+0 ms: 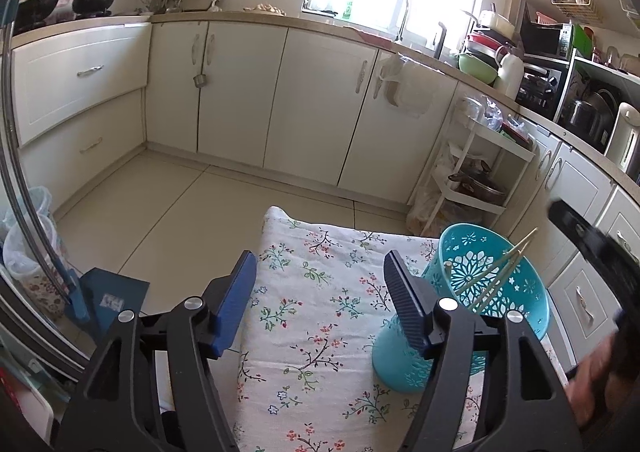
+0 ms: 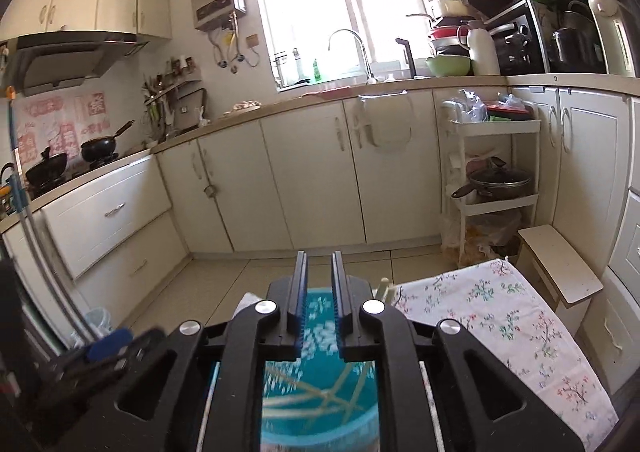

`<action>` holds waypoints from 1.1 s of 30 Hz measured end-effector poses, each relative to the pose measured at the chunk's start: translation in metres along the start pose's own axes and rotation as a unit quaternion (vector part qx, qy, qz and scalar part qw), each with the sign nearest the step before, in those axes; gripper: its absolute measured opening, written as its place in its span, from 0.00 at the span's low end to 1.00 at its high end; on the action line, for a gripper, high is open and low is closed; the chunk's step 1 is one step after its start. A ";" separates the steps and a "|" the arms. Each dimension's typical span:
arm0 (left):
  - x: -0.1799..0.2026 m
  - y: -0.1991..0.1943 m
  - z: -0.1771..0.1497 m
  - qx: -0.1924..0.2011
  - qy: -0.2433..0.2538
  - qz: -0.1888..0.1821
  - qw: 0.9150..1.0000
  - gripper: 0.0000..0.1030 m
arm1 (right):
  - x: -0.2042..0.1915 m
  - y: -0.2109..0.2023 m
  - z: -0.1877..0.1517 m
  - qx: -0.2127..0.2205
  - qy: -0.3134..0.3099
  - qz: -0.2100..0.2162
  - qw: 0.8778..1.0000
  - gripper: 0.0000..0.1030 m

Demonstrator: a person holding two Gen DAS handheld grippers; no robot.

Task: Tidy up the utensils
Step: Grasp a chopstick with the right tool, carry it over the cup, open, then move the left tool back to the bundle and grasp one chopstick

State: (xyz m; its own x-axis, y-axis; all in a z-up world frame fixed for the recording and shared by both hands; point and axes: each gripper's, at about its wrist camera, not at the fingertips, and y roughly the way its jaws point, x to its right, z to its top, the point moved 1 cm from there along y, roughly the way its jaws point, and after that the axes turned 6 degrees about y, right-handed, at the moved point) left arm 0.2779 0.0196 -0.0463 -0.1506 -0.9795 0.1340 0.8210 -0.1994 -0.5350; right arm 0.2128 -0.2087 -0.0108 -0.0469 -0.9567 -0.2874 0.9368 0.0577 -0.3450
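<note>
Left wrist view: your left gripper (image 1: 320, 292) hangs over the floral cloth (image 1: 316, 312) on the desk, fingers (image 1: 236, 292) spread wide with nothing between them. Its right finger sits just beside the teal perforated utensil holder (image 1: 508, 284), which leans toward the camera with its mouth tipped and its base on the cloth. Pale chopsticks (image 1: 504, 272) stand slanted inside it, tips poking past the rim. At the far right edge your right gripper appears only as a dark blur, with a hand (image 1: 592, 384) below it.

Right wrist view: your right gripper (image 2: 320, 292) sits directly above the holder's (image 2: 320, 424) open mouth, fingers (image 2: 298, 292) parted by a narrow gap and empty; the chopsticks (image 2: 320, 396) lie crossed inside, blurred.

Risks, judged from this:
- Holder is tilted and unsupported. A nudge from the left finger beside it could tip it and spill the chopsticks onto the cloth or floor.
- It stands near the desk's right edge; a sideways knock may send it off.
- Cloth is loose; dragging a finger across it could pull the holder along.
- Protruding chopstick tips could catch the right fingers on withdrawal.
</note>
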 end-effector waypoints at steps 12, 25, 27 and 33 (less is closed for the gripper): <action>-0.003 -0.002 0.000 -0.004 0.000 0.003 1.000 0.66 | 0.029 -0.051 -0.087 -0.103 0.000 -0.029 0.994 0.20; -0.005 0.006 -0.005 -0.025 0.000 0.015 1.000 0.68 | 0.058 -0.006 -0.167 -0.252 0.010 -0.063 0.966 0.20; -0.004 0.007 -0.005 -0.027 0.002 0.014 1.000 0.68 | 0.060 -0.003 -0.166 -0.254 0.009 -0.065 0.965 0.20; -0.004 0.009 -0.004 -0.029 0.004 0.015 0.999 0.69 | 0.058 -0.004 -0.168 -0.252 0.013 -0.057 0.966 0.20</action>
State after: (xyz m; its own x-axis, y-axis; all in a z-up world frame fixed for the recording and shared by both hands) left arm 0.2830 0.0215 -0.0551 -0.1305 -0.9852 0.1114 0.7920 -0.1712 -0.5861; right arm 0.1480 -0.2167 -0.1762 -0.1557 -0.9577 -0.2420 0.6373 0.0898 -0.7653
